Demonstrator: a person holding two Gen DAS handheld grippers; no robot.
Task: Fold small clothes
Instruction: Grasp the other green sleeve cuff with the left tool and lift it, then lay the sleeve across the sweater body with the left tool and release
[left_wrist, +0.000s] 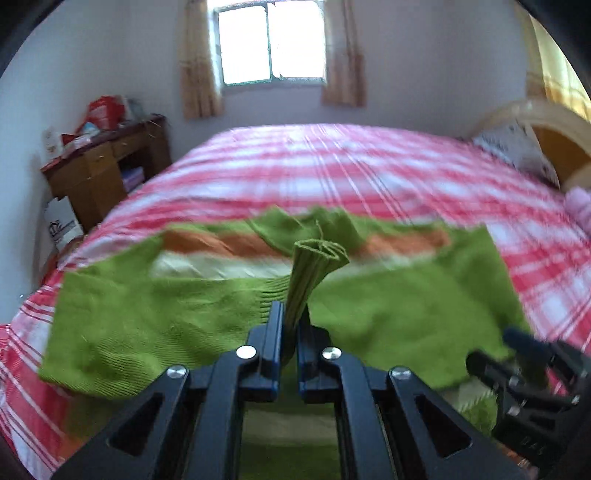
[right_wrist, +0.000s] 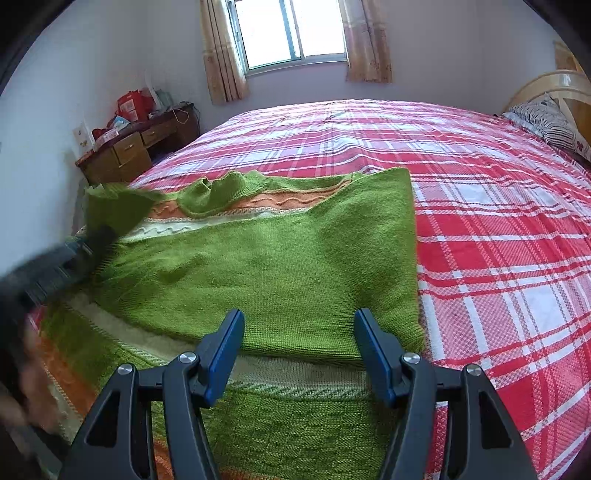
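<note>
A green knit sweater (left_wrist: 147, 325) (right_wrist: 277, 266) with orange and white stripes lies on the red plaid bed (left_wrist: 332, 166) (right_wrist: 498, 240), its lower part folded up over the chest. My left gripper (left_wrist: 290, 314) is shut on a ribbed green sleeve cuff (left_wrist: 317, 266), which sticks up above the sweater. In the right wrist view that gripper (right_wrist: 105, 234) shows blurred at the left, with the cuff (right_wrist: 110, 203) in it. My right gripper (right_wrist: 299, 321) (left_wrist: 495, 354) stands open just above the sweater's near folded edge, with nothing between its fingers.
A wooden desk (left_wrist: 103, 166) (right_wrist: 129, 147) piled with red bags stands left of the bed against the wall. A patterned pillow (left_wrist: 517, 147) (right_wrist: 546, 118) and a headboard are at the far right. A pink thing (left_wrist: 580, 206) lies at the right edge. A window is behind.
</note>
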